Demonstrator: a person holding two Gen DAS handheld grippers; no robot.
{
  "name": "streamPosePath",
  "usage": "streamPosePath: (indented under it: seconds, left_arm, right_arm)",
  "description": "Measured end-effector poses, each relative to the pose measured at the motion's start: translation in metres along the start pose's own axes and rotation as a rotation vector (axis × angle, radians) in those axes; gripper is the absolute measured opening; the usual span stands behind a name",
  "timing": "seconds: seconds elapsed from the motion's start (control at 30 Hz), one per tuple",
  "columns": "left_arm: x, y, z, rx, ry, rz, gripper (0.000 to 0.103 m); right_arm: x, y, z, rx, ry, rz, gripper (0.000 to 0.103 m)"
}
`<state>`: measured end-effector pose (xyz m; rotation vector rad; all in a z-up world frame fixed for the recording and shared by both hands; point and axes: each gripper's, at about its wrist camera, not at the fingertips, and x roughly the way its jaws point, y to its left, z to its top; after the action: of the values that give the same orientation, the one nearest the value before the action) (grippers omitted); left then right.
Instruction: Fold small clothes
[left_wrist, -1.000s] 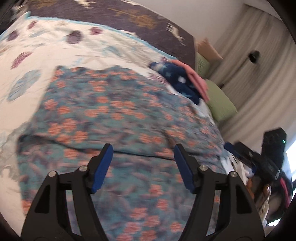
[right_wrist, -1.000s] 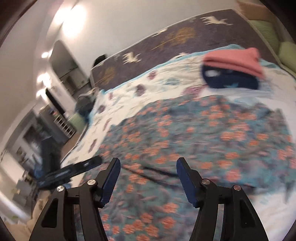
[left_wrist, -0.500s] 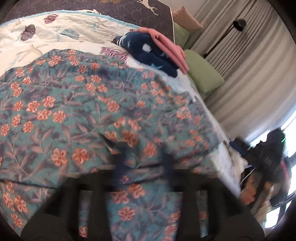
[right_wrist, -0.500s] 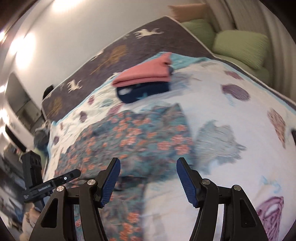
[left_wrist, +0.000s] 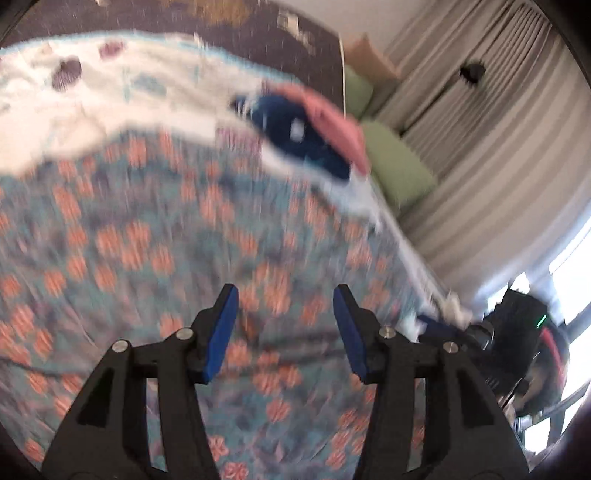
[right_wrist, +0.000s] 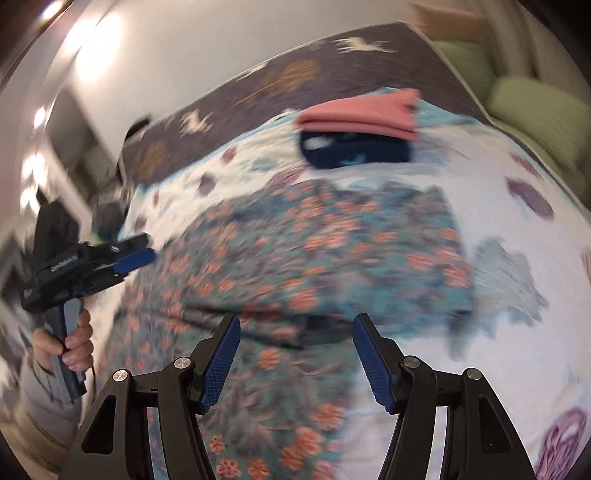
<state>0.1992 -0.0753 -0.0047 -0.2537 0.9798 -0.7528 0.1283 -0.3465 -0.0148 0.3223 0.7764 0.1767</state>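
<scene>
A floral garment (right_wrist: 314, 258) lies spread on the bed (right_wrist: 517, 350). The left gripper (left_wrist: 284, 306), its jaws just reopening, and the right gripper (right_wrist: 295, 336) both hover open above it, empty.

Your garment (right_wrist: 332, 251) is teal with a dense orange-pink flower print. It lies on a white bedspread (right_wrist: 517, 332) patterned with purple and grey-blue motifs, edged light blue. You see a plain salmon-pink piece (right_wrist: 362, 114) above a navy one with white marks (right_wrist: 354, 151). Headboard (right_wrist: 295, 74): dark purple-grey, with white and ochre figures. Cushions (right_wrist: 535, 107): pale green. Your gripper pads (right_wrist: 221, 362) are blue on black frames.
</scene>
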Motion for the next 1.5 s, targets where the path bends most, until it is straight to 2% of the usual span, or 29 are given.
streamPosePath:
  seconds: [0.07,0.13,0.17,0.2,0.23,0.27,0.33,0.4,0.5,0.63,0.7,0.77,0.83,0.97,1.03,1.07,1.1,1.13,1.23,1.33,1.37,1.4,1.47,1.5]
  left_arm:
    - [0.021,0.003,-0.009,-0.014,0.086,-0.026,0.054]
    - [0.030,-0.002,-0.013,0.004,0.086,-0.023,0.051]
    - [0.030,-0.008,-0.009,0.019,0.074,-0.040,0.025]
    - [0.027,-0.014,-0.001,0.022,0.070,-0.097,0.007]
    - [0.022,-0.021,0.010,0.020,0.054,-0.139,0.004]
    - [0.013,-0.028,0.023,0.028,0.007,-0.147,0.004]
    - [0.001,-0.036,0.049,0.036,-0.062,-0.127,0.004]
    - [-0.003,-0.033,0.074,0.014,-0.097,-0.077,0.004]
    - [0.009,-0.019,0.090,-0.007,-0.073,0.029,0.004]
    - [0.020,-0.001,0.064,-0.049,-0.009,0.024,0.004]
    - [0.023,0.006,0.050,-0.055,0.011,0.029,0.008]
    - [0.012,0.012,0.037,-0.072,-0.005,0.042,0.021]
    - [0.004,0.019,0.034,-0.092,-0.035,0.042,0.028]
    - [-0.019,0.034,0.026,-0.121,-0.091,0.048,0.033]
    - [-0.030,0.039,0.021,-0.117,-0.100,0.063,0.033]
    - [-0.033,0.041,0.021,-0.117,-0.104,0.067,0.033]
    - [-0.036,0.042,0.020,-0.116,-0.109,0.068,0.033]
    - [-0.038,0.043,0.019,-0.114,-0.111,0.066,0.033]
    - [-0.042,0.045,0.018,-0.099,-0.115,0.058,0.034]
    - [-0.034,0.040,0.020,-0.087,-0.104,-0.003,0.047]
    - [-0.031,0.036,0.020,-0.076,-0.094,-0.027,0.051]
    - [-0.023,0.029,0.022,-0.056,-0.080,-0.049,0.054]
    - [-0.007,0.017,0.024,-0.015,-0.040,-0.084,0.063]
    - [0.005,0.011,0.026,-0.003,-0.016,-0.097,0.064]
  right_arm:
    - [0.008,0.011,0.001,-0.028,0.009,-0.001,0.065]
    - [0.012,0.016,0.002,-0.020,0.012,0.023,0.065]
    - [0.013,0.016,0.003,-0.008,0.009,0.031,0.065]
    - [0.012,0.016,0.004,-0.002,0.004,0.029,0.065]
    - [0.011,0.015,0.004,0.005,-0.003,0.024,0.065]
    - [0.009,0.013,0.004,0.011,-0.007,0.020,0.065]
    - [0.003,0.007,0.006,0.028,-0.018,0.010,0.065]
    - [-0.001,-0.001,0.009,0.047,-0.030,-0.013,0.065]
    - [-0.003,-0.005,0.009,0.048,-0.036,-0.045,0.066]
    - [0.003,0.012,0.005,-0.062,-0.021,-0.060,0.066]
    - [0.008,0.025,0.004,-0.132,-0.014,-0.056,0.066]
    - [0.018,0.049,0.005,-0.241,0.000,-0.046,0.066]
    - [0.029,0.073,0.005,-0.348,0.011,-0.029,0.066]
    - [0.061,0.112,0.004,-0.525,0.067,-0.054,0.065]
    - [0.081,0.119,0.007,-0.551,0.099,-0.089,0.059]
    - [0.091,0.120,0.010,-0.544,0.110,-0.095,0.029]
    - [0.102,0.117,0.016,-0.520,0.131,-0.094,0.004]
    - [0.110,0.112,0.022,-0.477,0.160,-0.082,0.003]
    - [0.115,0.071,0.065,-0.185,0.154,0.115,0.003]
    - [0.129,0.027,0.098,0.058,0.191,0.313,0.003]
    - [0.133,0.017,0.103,0.112,0.201,0.348,0.003]
    - [0.135,0.009,0.106,0.137,0.199,0.342,0.004]
    - [0.136,0.007,0.106,0.121,0.207,0.318,0.004]
    - [0.137,0.007,0.102,0.111,0.218,0.318,0.005]
